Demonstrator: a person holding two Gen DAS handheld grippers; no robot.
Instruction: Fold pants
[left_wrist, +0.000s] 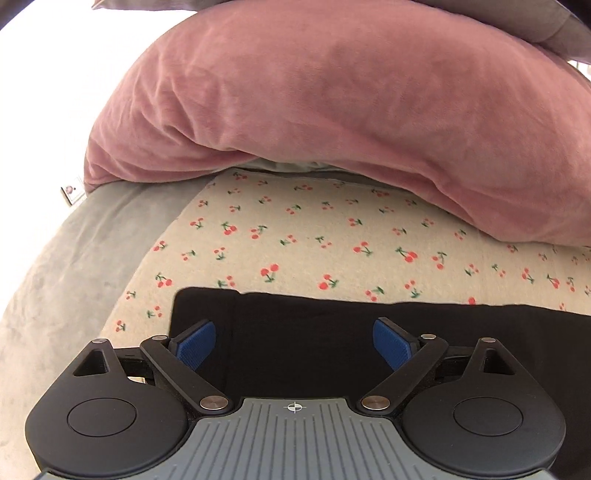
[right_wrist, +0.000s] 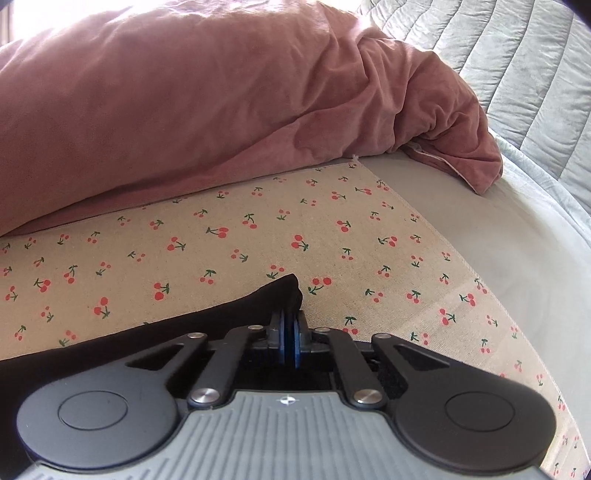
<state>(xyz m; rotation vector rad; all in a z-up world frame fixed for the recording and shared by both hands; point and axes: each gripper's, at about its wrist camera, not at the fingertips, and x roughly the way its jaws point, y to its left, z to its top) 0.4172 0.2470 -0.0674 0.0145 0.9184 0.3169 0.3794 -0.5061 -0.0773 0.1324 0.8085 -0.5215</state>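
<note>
Black pants lie flat on a beige cloth printed with cherries. In the left wrist view my left gripper hovers over the pants near their left corner, its blue pads spread wide with nothing between them. In the right wrist view the pants end in a raised corner, and my right gripper is shut on that corner, the black fabric bunched up just ahead of the pinched pads.
A big dusty-pink pillow lies right behind the cherry cloth, also filling the back of the right wrist view. Grey bedding runs to the left, and a quilted pale cover lies at the right.
</note>
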